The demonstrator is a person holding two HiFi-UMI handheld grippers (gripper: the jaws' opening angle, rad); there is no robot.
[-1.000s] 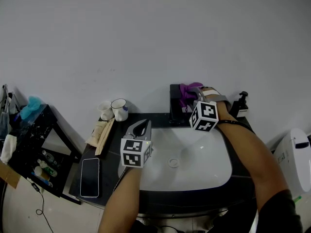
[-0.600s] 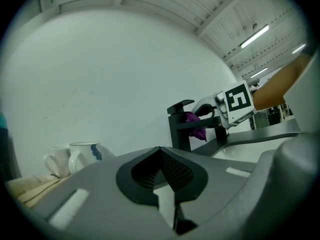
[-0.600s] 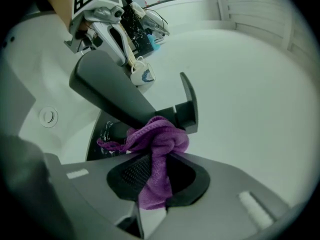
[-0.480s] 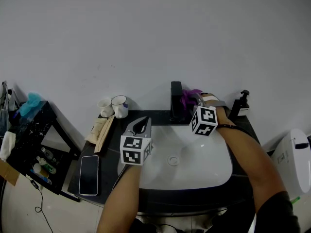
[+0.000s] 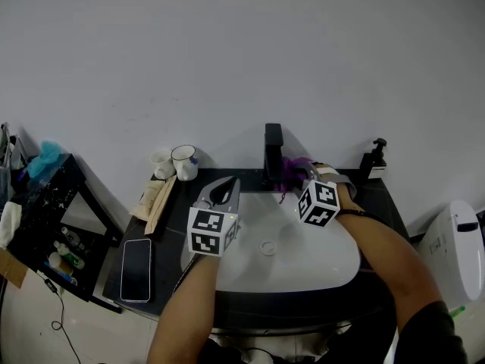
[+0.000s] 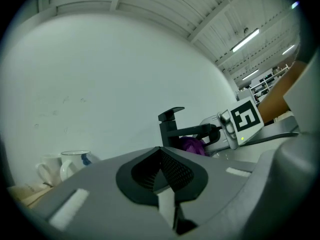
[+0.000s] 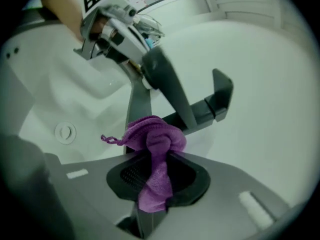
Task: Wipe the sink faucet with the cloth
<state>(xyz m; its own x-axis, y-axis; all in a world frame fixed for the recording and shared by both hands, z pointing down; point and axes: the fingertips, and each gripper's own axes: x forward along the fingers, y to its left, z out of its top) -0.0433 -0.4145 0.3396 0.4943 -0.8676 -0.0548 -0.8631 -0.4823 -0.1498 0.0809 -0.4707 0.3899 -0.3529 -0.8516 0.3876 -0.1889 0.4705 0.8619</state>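
Cloth [image 7: 152,151], purple and bunched, is clamped in the right gripper [image 7: 150,184], just beside the black faucet [image 7: 207,109]. Only a small tuft sticks out, so I think the hard jaws could scrape the faucet, or the cloth could slip out. The left gripper [image 6: 162,176] is empty, with its jaws together.

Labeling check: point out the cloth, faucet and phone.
cloth [image 7: 155,140], right gripper view, bunched purple top.
faucet [image 5: 273,150], head view, upright black body.
phone [image 5: 137,269], head view, middle of screen.

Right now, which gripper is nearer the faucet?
Right. The right gripper, shut on the purple cloth, is close beside the faucet near its base. The left gripper hangs over the sink's left edge, well apart from it.
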